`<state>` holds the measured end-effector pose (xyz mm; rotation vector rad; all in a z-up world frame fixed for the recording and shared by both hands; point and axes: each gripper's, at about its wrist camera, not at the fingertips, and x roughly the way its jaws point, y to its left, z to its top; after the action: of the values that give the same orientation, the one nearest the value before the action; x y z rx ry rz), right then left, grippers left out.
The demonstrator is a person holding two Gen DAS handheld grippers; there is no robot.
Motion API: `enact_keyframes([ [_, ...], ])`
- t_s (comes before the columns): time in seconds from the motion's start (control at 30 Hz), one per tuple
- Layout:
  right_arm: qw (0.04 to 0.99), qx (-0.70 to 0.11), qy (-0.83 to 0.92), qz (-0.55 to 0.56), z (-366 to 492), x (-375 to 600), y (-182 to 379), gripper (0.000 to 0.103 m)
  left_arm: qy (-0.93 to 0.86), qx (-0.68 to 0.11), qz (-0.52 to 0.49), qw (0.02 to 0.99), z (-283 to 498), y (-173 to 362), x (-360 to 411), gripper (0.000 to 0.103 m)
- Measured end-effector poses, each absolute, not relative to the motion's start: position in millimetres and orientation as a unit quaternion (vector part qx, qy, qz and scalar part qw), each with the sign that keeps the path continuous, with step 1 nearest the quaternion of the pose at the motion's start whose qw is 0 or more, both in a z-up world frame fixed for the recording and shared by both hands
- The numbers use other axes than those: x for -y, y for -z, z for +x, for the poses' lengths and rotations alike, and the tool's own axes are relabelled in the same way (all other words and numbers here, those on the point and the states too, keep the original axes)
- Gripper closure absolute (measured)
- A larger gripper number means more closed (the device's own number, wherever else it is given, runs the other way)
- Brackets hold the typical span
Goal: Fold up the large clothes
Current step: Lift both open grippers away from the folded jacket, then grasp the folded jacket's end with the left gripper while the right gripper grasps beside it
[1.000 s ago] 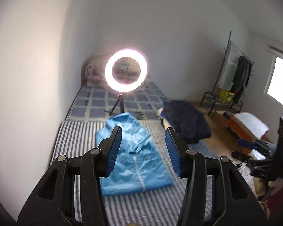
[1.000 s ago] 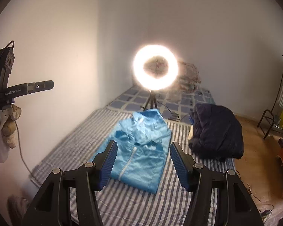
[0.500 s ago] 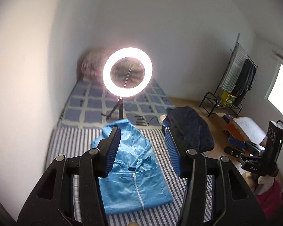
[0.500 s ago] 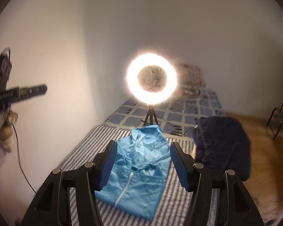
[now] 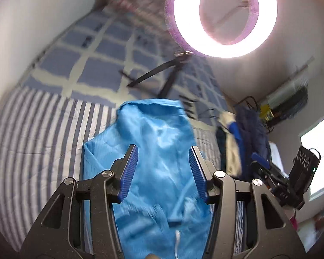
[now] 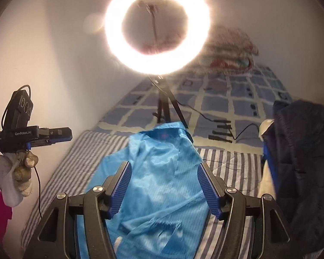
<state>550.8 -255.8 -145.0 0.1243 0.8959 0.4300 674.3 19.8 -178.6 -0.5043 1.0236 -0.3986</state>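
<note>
Two pairs of jaws stand apart above the same garment, neither pressing on anything. The left gripper (image 5: 163,170) holds its ribbed blue pads parted with only air between them, and the right gripper (image 6: 163,186) has its jaws opening, also with nothing between the pads.

Straight below and ahead of both lies the blue jacket (image 6: 159,183), spread flat on the striped sheet (image 6: 80,157). Its long axis runs away from the jaws: the hood end points ahead toward the tripod (image 6: 165,108), the zipped front and hem come back under the gripper bodies. The zip line (image 5: 177,240) runs along that same axis.

Left of the left jaws, bare striped sheet reaches out to the wall, giving open room on that side. Right of the right jaws a narrower strip of sheet separates the jacket from a dark navy garment (image 6: 302,161) heaped at the bed's edge. Ahead of the hood the checked blanket (image 6: 237,99) begins, with the tripod legs and a cable (image 6: 205,116) just beyond the jacket's far edge. A lit ring light (image 6: 157,27) stands above that.

The person's gloved left hand (image 6: 15,179) shows far left in the right wrist view.
</note>
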Motion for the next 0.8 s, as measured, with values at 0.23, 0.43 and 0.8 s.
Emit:
enact_keyframes([
  [0.23,0.862,-0.453,-0.214,0.081,612.3,253.5,196.9,0.035,0.155,-0.51,-0.263,0.804,744.4,245.0,-23.8,0.053],
  [0.43,0.852,-0.467,-0.216,0.1,648.9,253.3,233.7,0.035,0.158,-0.533,-0.279,0.783,787.3,288.7,-14.1,0.053],
  [0.8,0.833,-0.495,-0.22,0.113,689.7,234.0,290.6,0.035,0.199,-0.538,-0.275,0.772,815.0,315.3,4.9,0.053],
])
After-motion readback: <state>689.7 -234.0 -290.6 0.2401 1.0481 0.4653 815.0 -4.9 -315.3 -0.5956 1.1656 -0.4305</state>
